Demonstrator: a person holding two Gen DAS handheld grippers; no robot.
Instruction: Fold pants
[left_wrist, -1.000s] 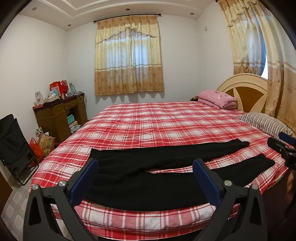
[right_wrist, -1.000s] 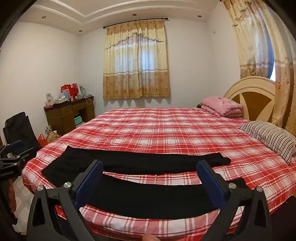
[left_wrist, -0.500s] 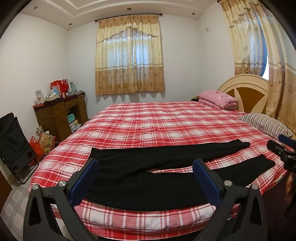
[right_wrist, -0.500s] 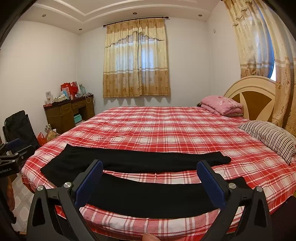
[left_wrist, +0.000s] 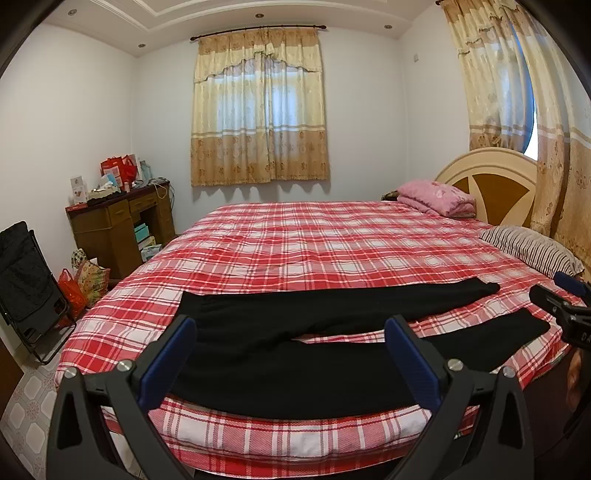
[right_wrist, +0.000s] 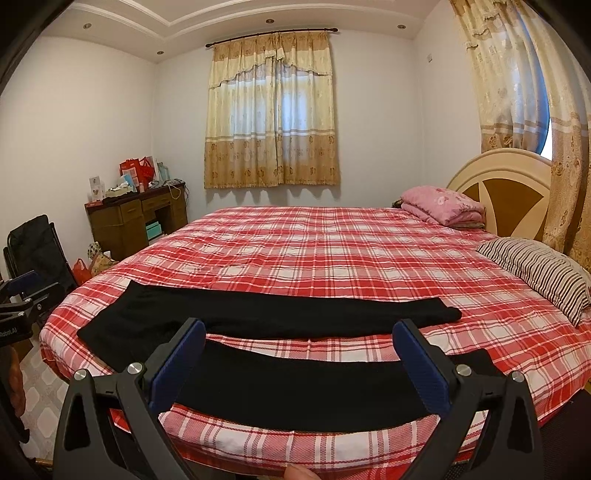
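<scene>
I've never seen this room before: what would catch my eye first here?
The black pants lie flat along the near edge of the bed, legs parted, on a bright red plaid cover. Both grippers, left and right, are open above the near edge. At the head sit a pink folded blanket and a striped pillow.

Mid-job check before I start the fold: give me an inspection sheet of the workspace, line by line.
Surface: bed with red plaid cover, flat.
Job's things: black pants spread flat along the near edge, legs apart, waist to the left, unfolded.
Clutter: pink folded blanket and striped pillow at the headboard end, clear of the pants.
Grippers: left gripper and right gripper both open, above the near leg, holding nothing.
Cables: a cord on the desk, far from the bed.
Surroundings: curtained window, folding chair, bags on the floor.
</scene>
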